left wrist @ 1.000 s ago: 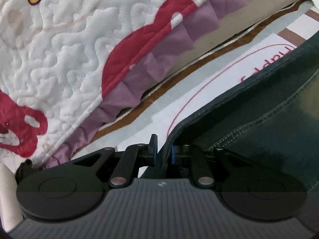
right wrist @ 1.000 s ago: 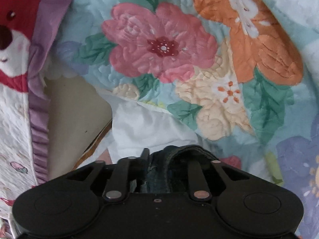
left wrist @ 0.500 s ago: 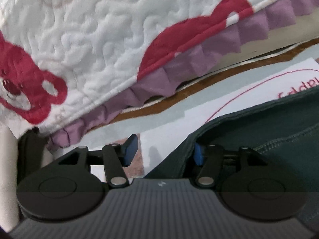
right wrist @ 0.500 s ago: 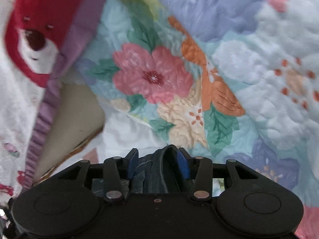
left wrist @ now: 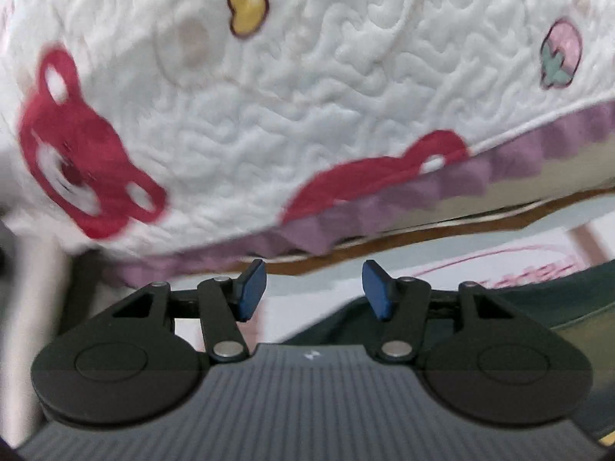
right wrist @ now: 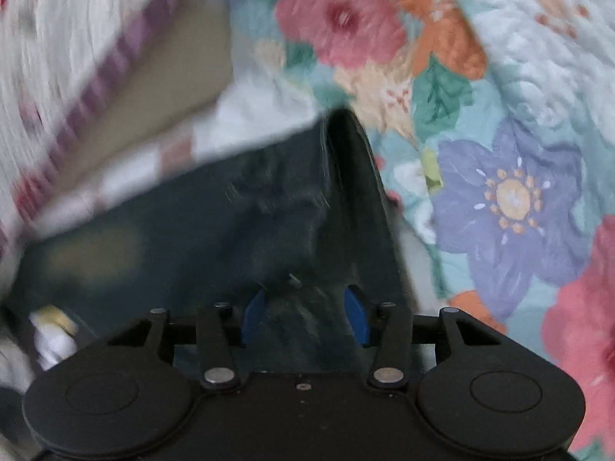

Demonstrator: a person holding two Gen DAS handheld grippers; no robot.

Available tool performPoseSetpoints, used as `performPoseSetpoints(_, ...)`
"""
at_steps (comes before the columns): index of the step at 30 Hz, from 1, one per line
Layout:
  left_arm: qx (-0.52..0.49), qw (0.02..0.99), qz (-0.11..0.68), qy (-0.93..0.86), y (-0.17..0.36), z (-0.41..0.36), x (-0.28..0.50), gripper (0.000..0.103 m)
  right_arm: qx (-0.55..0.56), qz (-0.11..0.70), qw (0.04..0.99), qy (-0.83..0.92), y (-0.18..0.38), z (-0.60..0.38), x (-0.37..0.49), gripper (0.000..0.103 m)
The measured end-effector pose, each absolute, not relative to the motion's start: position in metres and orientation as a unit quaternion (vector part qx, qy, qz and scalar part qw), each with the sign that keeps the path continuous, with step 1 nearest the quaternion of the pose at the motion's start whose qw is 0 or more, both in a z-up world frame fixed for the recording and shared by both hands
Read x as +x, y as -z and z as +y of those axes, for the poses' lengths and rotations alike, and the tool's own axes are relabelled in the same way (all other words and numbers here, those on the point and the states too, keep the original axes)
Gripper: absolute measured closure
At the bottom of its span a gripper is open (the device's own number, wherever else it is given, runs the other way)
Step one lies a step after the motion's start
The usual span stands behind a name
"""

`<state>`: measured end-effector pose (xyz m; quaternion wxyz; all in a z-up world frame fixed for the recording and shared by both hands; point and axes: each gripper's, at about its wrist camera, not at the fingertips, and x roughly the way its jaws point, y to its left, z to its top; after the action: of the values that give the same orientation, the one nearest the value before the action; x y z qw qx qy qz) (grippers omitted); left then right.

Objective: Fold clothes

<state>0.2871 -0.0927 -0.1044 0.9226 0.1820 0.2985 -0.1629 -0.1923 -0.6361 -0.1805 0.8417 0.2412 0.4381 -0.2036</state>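
Dark blue jeans (left wrist: 519, 296) lie on a white mat with pink print, at the lower right of the left wrist view. My left gripper (left wrist: 315, 289) is open; its blue pads (left wrist: 251, 288) are wide apart with nothing between them, and the jeans' edge sits just right of it. In the blurred right wrist view the jeans (right wrist: 215, 223) fill the middle, with a raised fold (right wrist: 346, 146) pointing away. My right gripper (right wrist: 304, 317) is open, and denim lies loosely between its spread pads (right wrist: 355, 319).
A white quilt with red bears and a purple frill (left wrist: 307, 115) hangs over the far side of the mat. A floral quilt (right wrist: 499, 153) covers the right side. A white and yellow object (right wrist: 54, 330) lies at the lower left, too blurred to identify.
Both grippers were shut on the jeans a second ago; they opened and let go. The left one swung left off the edge. The right one drew back, showing more denim.
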Motion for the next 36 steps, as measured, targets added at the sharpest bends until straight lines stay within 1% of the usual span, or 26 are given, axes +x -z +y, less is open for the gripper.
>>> performPoseSetpoints(2, 0.157, 0.918, 0.297, 0.209, 0.095, -0.102, 0.272, 0.051, 0.207, 0.449, 0.847, 0.197, 0.186, -0.629, -0.186, 0.051)
performPoseSetpoints(3, 0.129, 0.909, 0.308, 0.251, 0.093, -0.110, 0.261, 0.050, 0.192, 0.445, 0.852, 0.198, 0.188, -0.630, -0.180, 0.049)
performPoseSetpoints(4, 0.103, 0.895, 0.325, 0.286, 0.097, -0.125, 0.246, 0.049, 0.179, 0.440, 0.856, 0.203, 0.190, -0.630, -0.175, 0.048)
performPoseSetpoints(6, 0.054, 0.863, 0.357, 0.352, 0.108, -0.158, 0.216, 0.049, 0.152, 0.426, 0.861, 0.232, 0.190, -0.630, -0.169, 0.047)
performPoseSetpoints(8, 0.022, 0.825, 0.381, 0.417, 0.121, -0.195, 0.183, 0.049, 0.155, 0.405, 0.875, 0.215, 0.188, -0.626, -0.158, 0.047)
performPoseSetpoints(10, 0.025, 0.790, 0.389, 0.473, 0.137, -0.234, 0.146, 0.049, 0.162, 0.390, 0.885, 0.197, 0.189, -0.626, -0.147, 0.035)
performPoseSetpoints(11, 0.034, 0.775, 0.389, 0.496, 0.143, -0.250, 0.129, 0.049, 0.162, 0.391, 0.885, 0.195, 0.192, -0.627, -0.141, 0.032)
performPoseSetpoints(14, 0.078, 0.732, 0.381, 0.560, 0.158, -0.288, 0.075, 0.049, 0.177, 0.440, 0.855, 0.210, 0.210, -0.633, -0.125, 0.032)
performPoseSetpoints(15, 0.094, 0.724, 0.378, 0.569, 0.163, -0.294, 0.061, 0.049, 0.180, 0.466, 0.837, 0.223, 0.215, -0.634, -0.123, 0.033)
performPoseSetpoints(16, 0.105, 0.721, 0.377, 0.572, 0.167, -0.296, 0.052, 0.049, 0.187, 0.474, 0.829, 0.229, 0.216, -0.634, -0.125, 0.034)
performPoseSetpoints(17, 0.112, 0.720, 0.378, 0.570, 0.173, -0.297, 0.046, 0.049, 0.196, 0.464, 0.834, 0.224, 0.215, -0.633, -0.130, 0.042)
performPoseSetpoints(18, 0.113, 0.719, 0.386, 0.567, 0.180, -0.297, 0.045, 0.049, 0.204, 0.454, 0.839, 0.219, 0.213, -0.633, -0.135, 0.058)
performPoseSetpoints(19, 0.111, 0.716, 0.398, 0.563, 0.185, -0.296, 0.044, 0.049, 0.198, 0.450, 0.842, 0.221, 0.211, -0.630, -0.138, 0.060)
performPoseSetpoints(20, 0.105, 0.712, 0.412, 0.558, 0.192, -0.294, 0.046, 0.049, 0.192, 0.445, 0.845, 0.224, 0.208, -0.627, -0.140, 0.067)
performPoseSetpoints(21, 0.109, 0.713, 0.416, 0.555, 0.196, -0.291, 0.045, 0.049, 0.185, 0.441, 0.848, 0.227, 0.205, -0.624, -0.143, 0.069)
performPoseSetpoints(23, 0.119, 0.715, 0.418, 0.547, 0.201, -0.287, 0.042, 0.049, 0.122, 0.428, 0.858, 0.257, 0.189, -0.607, -0.144, 0.069)
performPoseSetpoints(24, 0.132, 0.715, 0.415, 0.547, 0.202, -0.285, 0.040, 0.049, 0.091, 0.420, 0.863, 0.267, 0.181, -0.600, -0.147, 0.069)
performPoseSetpoints(26, 0.161, 0.716, 0.406, 0.545, 0.205, -0.282, 0.036, 0.049, 0.073, 0.438, 0.857, 0.261, 0.188, -0.597, -0.151, 0.065)
performPoseSetpoints(27, 0.169, 0.717, 0.403, 0.543, 0.207, -0.280, 0.035, 0.049, 0.069, 0.456, 0.849, 0.257, 0.196, -0.605, -0.146, 0.057)
performPoseSetpoints(29, 0.175, 0.719, 0.405, 0.537, 0.209, -0.279, 0.035, 0.049, 0.087, 0.440, 0.852, 0.269, 0.196, -0.613, -0.149, 0.047)
performPoseSetpoints(30, 0.171, 0.718, 0.411, 0.535, 0.210, -0.279, 0.037, 0.049, 0.122, 0.420, 0.853, 0.283, 0.190, -0.618, -0.155, 0.045)
performPoseSetpoints(32, 0.164, 0.718, 0.412, 0.536, 0.209, -0.277, 0.038, 0.049, 0.199, 0.375, 0.857, 0.293, 0.182, -0.625, -0.175, 0.044)
performPoseSetpoints(34, 0.166, 0.723, 0.408, 0.533, 0.207, -0.280, 0.039, 0.049, 0.223, 0.361, 0.852, 0.306, 0.180, -0.624, -0.194, 0.043)
performPoseSetpoints(36, 0.163, 0.726, 0.405, 0.531, 0.205, -0.279, 0.040, 0.048, 0.231, 0.367, 0.843, 0.319, 0.184, -0.621, -0.208, 0.043)
